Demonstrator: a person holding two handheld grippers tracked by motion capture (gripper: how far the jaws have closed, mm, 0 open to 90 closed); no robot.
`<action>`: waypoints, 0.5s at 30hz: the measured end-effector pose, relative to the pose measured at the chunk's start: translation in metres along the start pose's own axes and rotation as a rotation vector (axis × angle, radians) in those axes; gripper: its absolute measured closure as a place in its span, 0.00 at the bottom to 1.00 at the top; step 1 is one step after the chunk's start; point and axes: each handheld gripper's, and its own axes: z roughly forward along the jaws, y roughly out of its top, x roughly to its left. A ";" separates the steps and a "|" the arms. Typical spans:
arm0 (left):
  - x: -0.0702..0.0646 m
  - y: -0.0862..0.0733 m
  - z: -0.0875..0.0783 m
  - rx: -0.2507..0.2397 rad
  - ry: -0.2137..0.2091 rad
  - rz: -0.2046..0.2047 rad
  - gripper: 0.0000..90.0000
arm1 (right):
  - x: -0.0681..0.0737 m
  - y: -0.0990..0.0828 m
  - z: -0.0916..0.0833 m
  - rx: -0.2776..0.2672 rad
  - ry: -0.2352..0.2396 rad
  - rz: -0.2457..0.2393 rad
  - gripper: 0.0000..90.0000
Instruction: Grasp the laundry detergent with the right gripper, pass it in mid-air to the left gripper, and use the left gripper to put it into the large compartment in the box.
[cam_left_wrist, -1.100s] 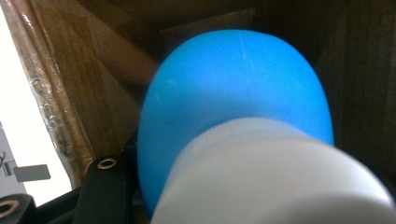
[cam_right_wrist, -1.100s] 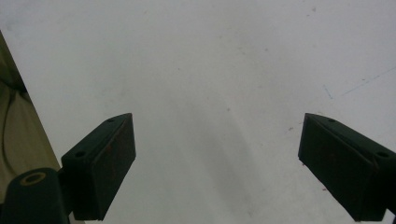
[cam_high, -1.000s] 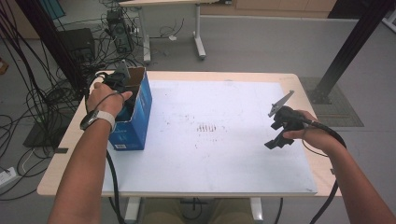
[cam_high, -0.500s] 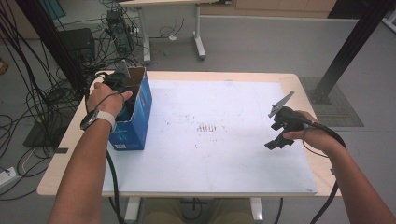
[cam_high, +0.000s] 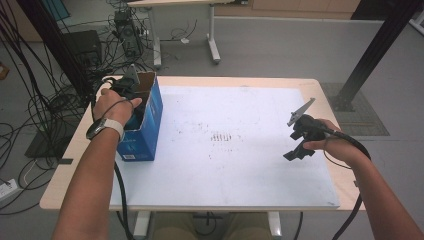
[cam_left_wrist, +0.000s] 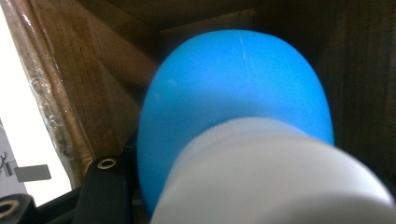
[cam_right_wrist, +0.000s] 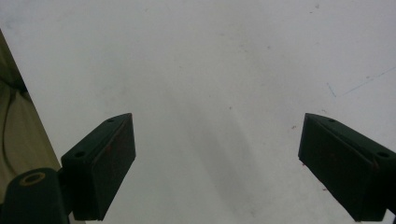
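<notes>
While the left hand reaches down into the box, the scene stands thus:

Left gripper (cam_high: 131, 95): inside the open top of the blue cardboard box (cam_high: 145, 131), at the left edge of the table; in the left gripper view its jaws are clamped on a blue bottle with a white cap (cam_left_wrist: 243, 130).
Bottle: within the box, brown cardboard walls close around it; the white cap is nearest the camera, the blue body beyond it.
Box: upright on the left end of the white mat (cam_high: 240, 165), flaps open.
Right gripper (cam_high: 296, 150): held above the right part of the mat, well apart from the box; in the right gripper view its jaws stand wide with nothing between them, bare mat beneath.
Table (cam_high: 65, 170): light wood rim showing around the mat.
</notes>
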 end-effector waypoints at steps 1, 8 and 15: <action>0.000 0.000 0.000 -0.001 0.000 0.000 0.45 | 0.000 0.000 0.000 0.000 0.000 0.000 0.12; 0.000 0.000 0.000 0.000 0.000 0.002 0.45 | 0.000 0.001 0.000 0.002 -0.001 -0.005 0.12; 0.000 0.000 0.000 -0.001 0.002 0.003 0.45 | 0.000 0.002 0.001 0.004 0.002 -0.006 0.12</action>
